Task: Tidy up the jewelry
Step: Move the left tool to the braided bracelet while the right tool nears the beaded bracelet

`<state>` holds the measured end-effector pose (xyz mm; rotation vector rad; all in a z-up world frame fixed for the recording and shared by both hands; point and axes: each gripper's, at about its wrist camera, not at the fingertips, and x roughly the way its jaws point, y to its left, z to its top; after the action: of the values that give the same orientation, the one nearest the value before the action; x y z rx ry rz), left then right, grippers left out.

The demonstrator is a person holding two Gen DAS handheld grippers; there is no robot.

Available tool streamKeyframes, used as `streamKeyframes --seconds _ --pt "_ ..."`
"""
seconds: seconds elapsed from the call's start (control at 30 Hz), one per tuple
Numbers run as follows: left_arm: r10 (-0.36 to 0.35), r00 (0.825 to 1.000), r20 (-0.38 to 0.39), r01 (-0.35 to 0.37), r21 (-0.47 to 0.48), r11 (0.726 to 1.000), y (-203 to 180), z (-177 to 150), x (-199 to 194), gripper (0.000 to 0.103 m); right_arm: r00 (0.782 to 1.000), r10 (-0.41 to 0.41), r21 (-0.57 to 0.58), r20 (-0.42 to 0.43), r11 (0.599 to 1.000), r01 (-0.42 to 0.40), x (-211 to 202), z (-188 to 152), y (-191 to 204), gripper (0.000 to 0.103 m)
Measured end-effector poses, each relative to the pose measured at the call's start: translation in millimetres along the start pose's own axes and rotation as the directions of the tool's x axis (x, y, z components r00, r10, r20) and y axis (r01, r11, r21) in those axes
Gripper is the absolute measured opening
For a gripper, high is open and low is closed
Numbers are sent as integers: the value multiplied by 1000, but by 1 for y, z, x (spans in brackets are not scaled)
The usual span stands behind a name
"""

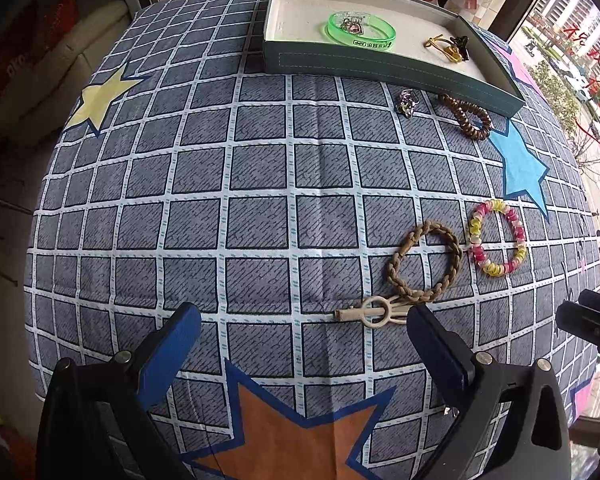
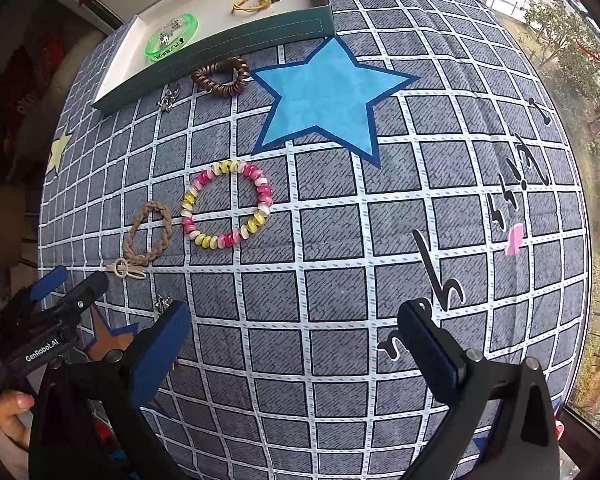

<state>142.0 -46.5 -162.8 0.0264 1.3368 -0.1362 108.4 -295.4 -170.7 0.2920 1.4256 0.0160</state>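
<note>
The cream plastic hair clip (image 1: 374,312) lies flat on the grey checked cloth (image 1: 260,200), touching the tan braided cord bracelet (image 1: 424,264) and just ahead of the left gripper (image 1: 304,344), whose tongs stand apart and empty. Likely the next pick: close across the clip's ring without snagging the braid. The right gripper (image 2: 292,344), also apart, holds nothing. The shallow teal tray (image 1: 380,68) sits well beyond.

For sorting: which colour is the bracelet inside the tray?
Translucent green bracelet; clearest in left wrist view.
</note>
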Motion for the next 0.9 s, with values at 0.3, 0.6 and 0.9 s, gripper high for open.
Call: streamKeyframes --seconds 0.3,0.6,0.9 --pt "5 1000 26 -9 143 990 -14 23 7 103 998 -53 -24 18 998 54 4 20 6 103" --pt "14 999 35 -20 186 982 -17 37 15 103 996 -90 -71 24 993 91 17 43 12 97" --pt "24 1000 12 -26 239 971 -39 55 34 89 991 -136 -140 15 981 137 45 63 31 69"
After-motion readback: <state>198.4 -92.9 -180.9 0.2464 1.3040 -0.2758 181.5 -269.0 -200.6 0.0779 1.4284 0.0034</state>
